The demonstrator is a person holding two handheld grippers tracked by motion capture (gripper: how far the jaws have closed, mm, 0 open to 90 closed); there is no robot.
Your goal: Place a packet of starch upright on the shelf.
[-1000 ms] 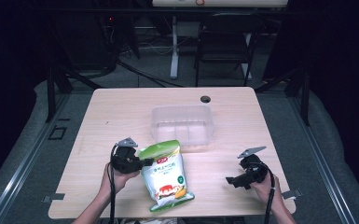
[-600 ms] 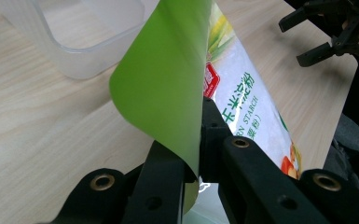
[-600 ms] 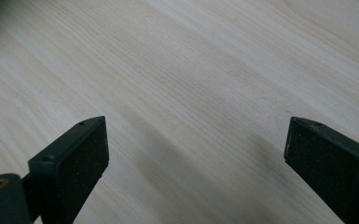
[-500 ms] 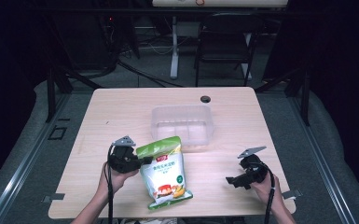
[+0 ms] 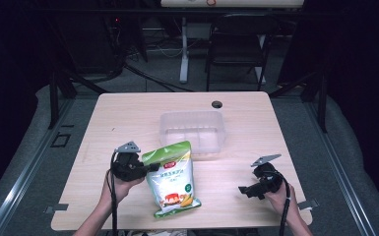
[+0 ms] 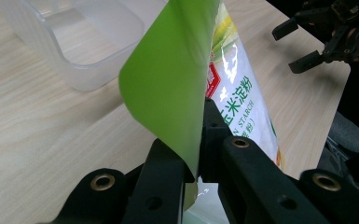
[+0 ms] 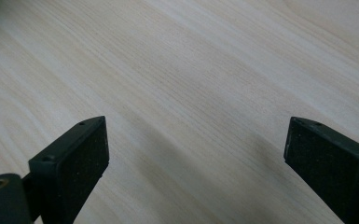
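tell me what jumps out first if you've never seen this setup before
The bright green and white bag at the near middle of the table draws the eye; the left gripper is clamped on its green top edge. Just behind it sits a clear plastic tub. The right gripper hangs open over bare wood at the near right corner.

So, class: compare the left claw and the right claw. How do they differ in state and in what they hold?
The left claw is shut on the starch bag's green top edge; the right claw stands wide open, holding nothing. The left claw sits beside the clear plastic container; the right claw hovers over bare table, apart from both. Both have black jaws and are hand-held.
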